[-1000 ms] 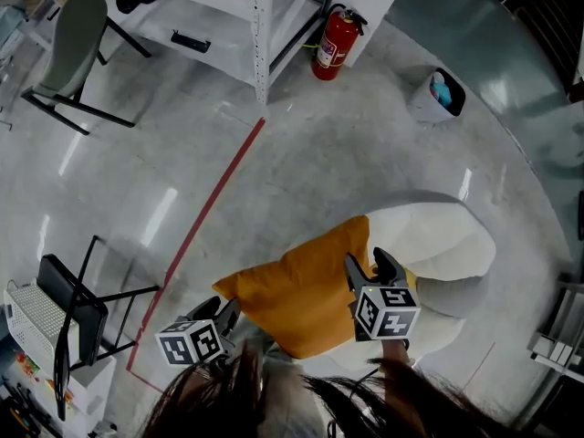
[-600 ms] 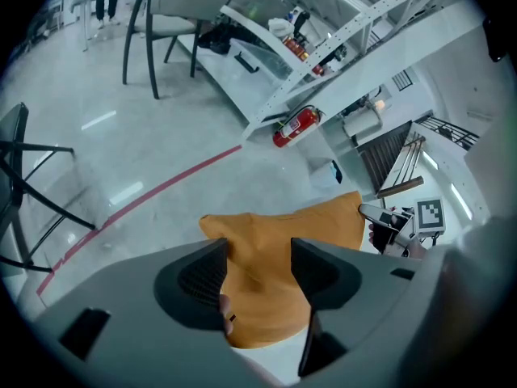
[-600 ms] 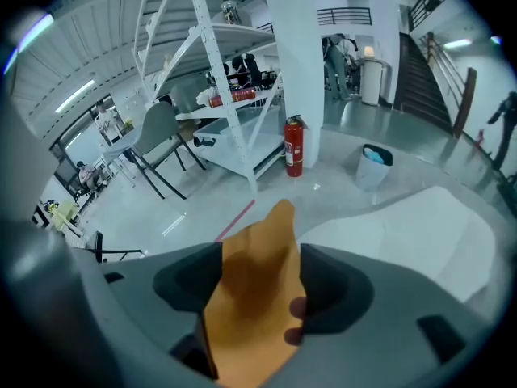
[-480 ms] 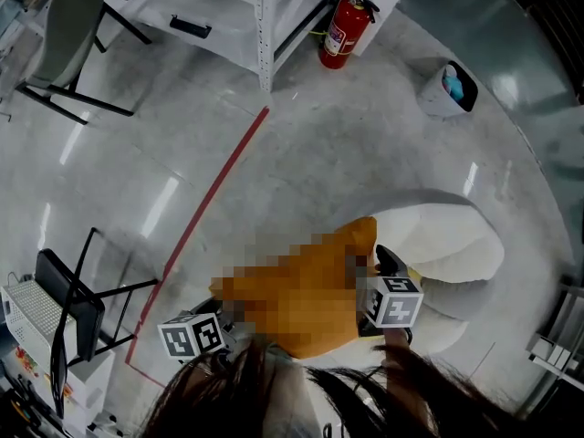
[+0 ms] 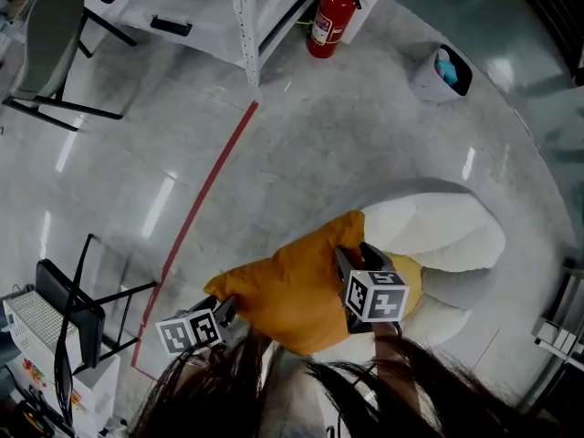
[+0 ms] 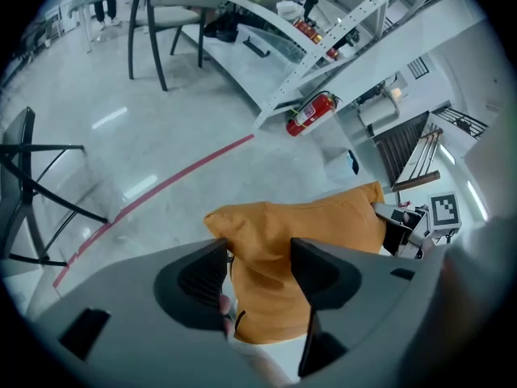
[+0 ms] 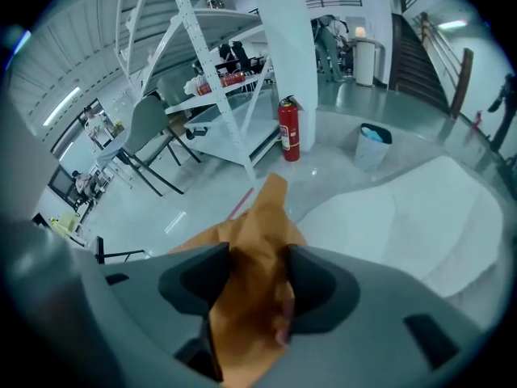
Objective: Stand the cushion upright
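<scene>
Quick headcount: one orange cushion, one white beanbag, two tongs (left tongs, right tongs), two chairs (grey chair at 10 o'clock, black chair at 8), one fire extinguisher, one bin, one shelving rack, one red floor line.

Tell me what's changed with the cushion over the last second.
The right tool has just been closing on the edge of the orange cushion; the left tool has just been opening, the cushion loose between its jaws. Cushion and white seat look unmoved.
</scene>
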